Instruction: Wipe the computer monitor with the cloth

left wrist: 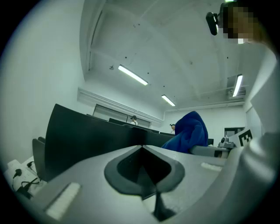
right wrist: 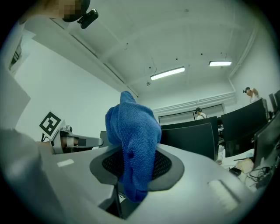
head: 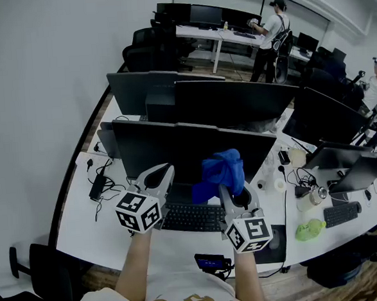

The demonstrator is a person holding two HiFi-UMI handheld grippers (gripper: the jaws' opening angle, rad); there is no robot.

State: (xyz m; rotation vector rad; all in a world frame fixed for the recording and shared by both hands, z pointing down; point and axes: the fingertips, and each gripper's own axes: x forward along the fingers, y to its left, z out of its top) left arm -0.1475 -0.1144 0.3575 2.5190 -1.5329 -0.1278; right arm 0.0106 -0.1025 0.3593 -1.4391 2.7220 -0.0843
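- The long white desk [head: 78,233] runs under both claws in an open office; left of my left claw a black power brick [head: 97,185] lies on it among cables
- My left claw [head: 157,178] is clenched on nothing, tips pointing at the lower edge of the monitor [head: 195,149] just ahead of it
- A black keyboard [head: 193,217] sits below and between the two claws
- My right claw [head: 234,198] is grasping the blue cloth [head: 221,170], which bunches up above its tips, in front of the dark screen; I cannot tell whether it touches the screen
- Right of that claw the desk carries more monitors, cables and a crumpled green thing [head: 308,229]; far beyond, a person [head: 271,31] stands at another desk
- Only the left gripper view shows the left claw [left wrist: 143,146] pads pressed together, the monitor's [left wrist: 87,135] dark slab to its left, the cloth [left wrist: 190,131] to its right, and strip lights [left wrist: 132,75] overhead
- Only the right gripper view shows the cloth [right wrist: 133,131] pinched between the right claw's [right wrist: 131,151] ribbed pads, a fold hanging below them, and a ceiling light [right wrist: 167,73] above
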